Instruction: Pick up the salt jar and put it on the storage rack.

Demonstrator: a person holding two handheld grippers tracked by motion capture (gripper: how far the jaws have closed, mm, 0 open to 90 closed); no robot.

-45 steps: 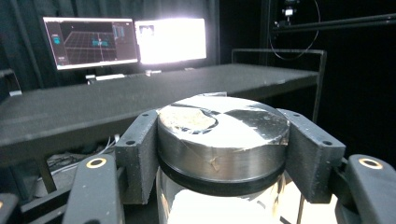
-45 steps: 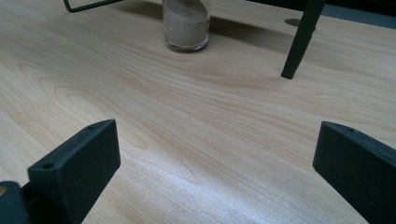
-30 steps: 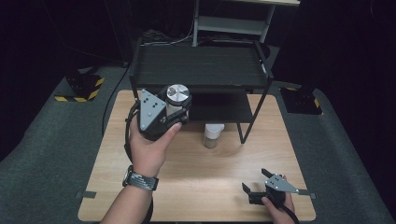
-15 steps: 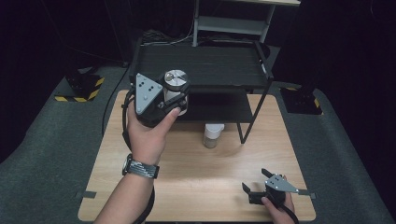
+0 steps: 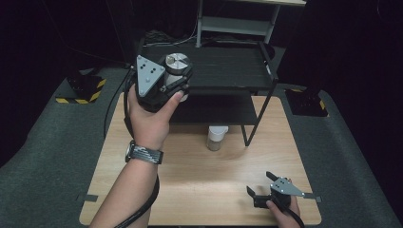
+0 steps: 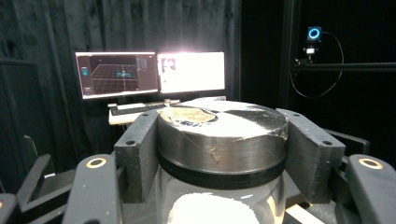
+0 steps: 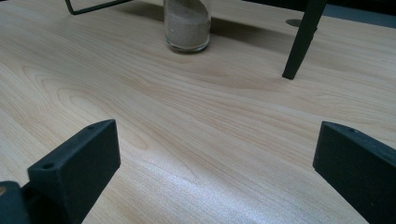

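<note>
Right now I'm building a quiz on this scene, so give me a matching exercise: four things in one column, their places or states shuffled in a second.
1. jar with the metal lid
2. jar of sand
3. right gripper
4. black shelf rack

a. standing on the wooden table under the rack
b. open, low over the table's near corner
c. clamped in the left gripper
d. standing at the table's far end

Pairs: 1-c, 2-a, 3-b, 4-d

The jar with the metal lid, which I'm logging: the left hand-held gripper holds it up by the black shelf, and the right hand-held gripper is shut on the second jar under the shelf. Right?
Not quite. The right hand-held gripper is open and holds nothing; the second jar stands apart on the table, as the right gripper view shows. The left hand-held gripper does hold the jar with the metal lid by the black shelf.
</note>
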